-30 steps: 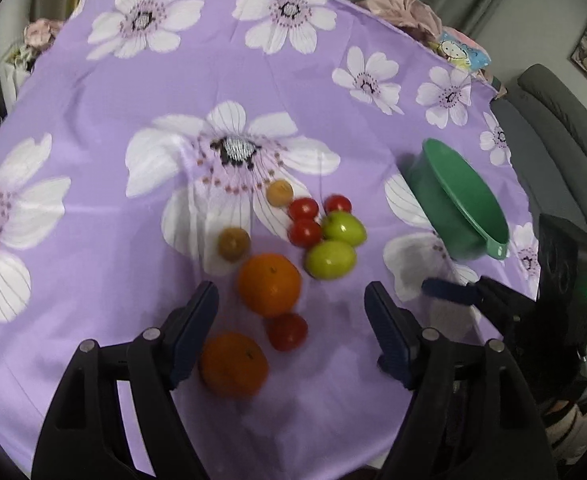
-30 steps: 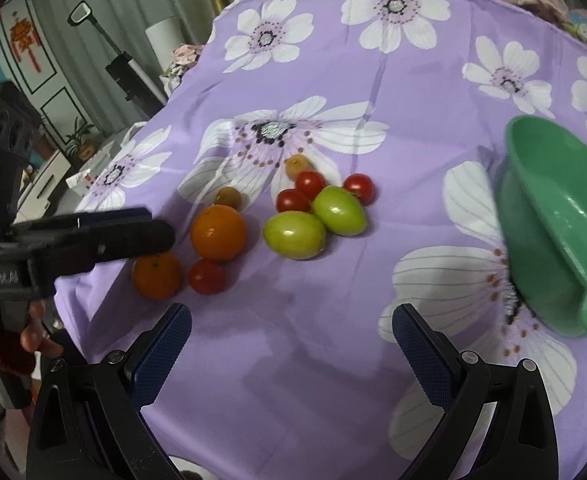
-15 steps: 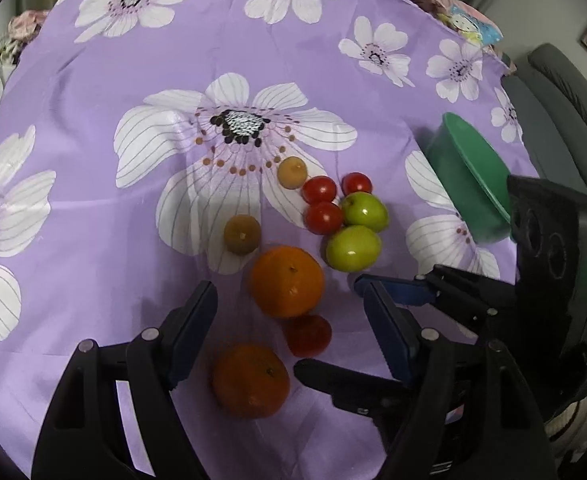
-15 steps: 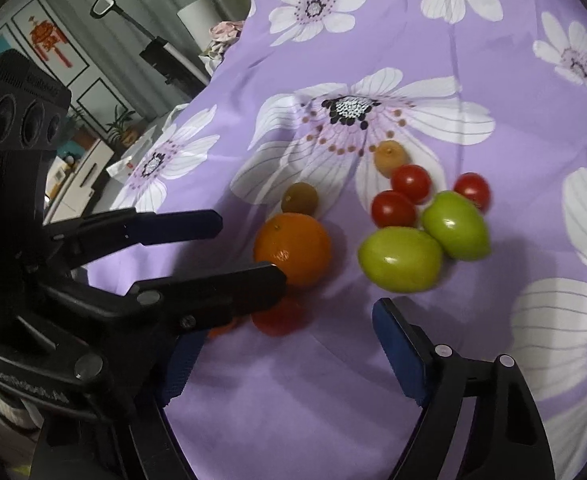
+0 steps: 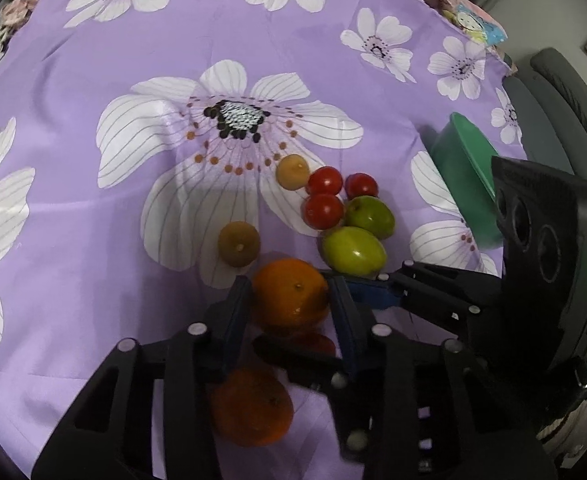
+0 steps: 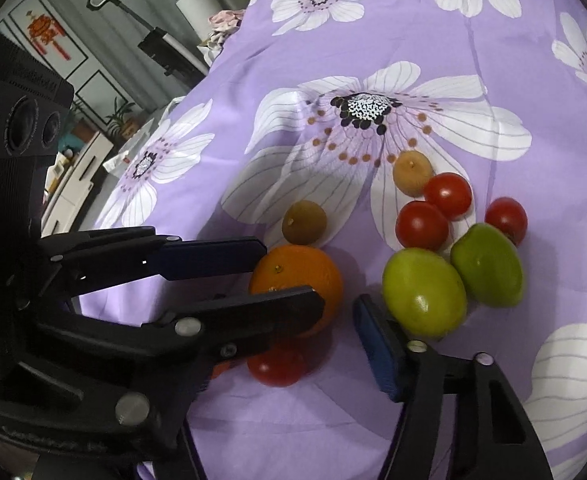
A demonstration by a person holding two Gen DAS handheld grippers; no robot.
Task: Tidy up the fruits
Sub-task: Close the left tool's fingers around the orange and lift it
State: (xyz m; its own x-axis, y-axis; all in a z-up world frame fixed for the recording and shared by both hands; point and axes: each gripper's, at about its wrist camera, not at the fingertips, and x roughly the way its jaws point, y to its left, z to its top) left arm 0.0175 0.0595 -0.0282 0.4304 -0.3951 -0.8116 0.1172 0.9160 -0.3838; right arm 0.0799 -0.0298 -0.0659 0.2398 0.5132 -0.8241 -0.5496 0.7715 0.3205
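Fruit lies on a purple flowered cloth. My left gripper (image 5: 289, 300) has its jaws closed against both sides of the larger orange (image 5: 290, 293), also seen in the right wrist view (image 6: 297, 276). A second orange (image 5: 251, 408) lies under my left fingers, with a red tomato (image 6: 277, 364) beside it. Two green fruits (image 6: 425, 294) (image 6: 487, 266), three cherry tomatoes (image 6: 422, 226) and two small brown fruits (image 6: 304, 222) lie beyond. My right gripper (image 6: 313, 344) is open around the red tomato; its left finger is hidden behind the left gripper.
A green bowl (image 5: 467, 168) stands tilted at the right of the fruit, partly behind the right gripper's body. A grey chair (image 5: 565, 92) stands past the table's right edge. A cabinet and a wall picture show off the left edge.
My left gripper has moved forward and closed on the larger orange. My right gripper has moved left and down toward the fruit, so the bowl has left its view.
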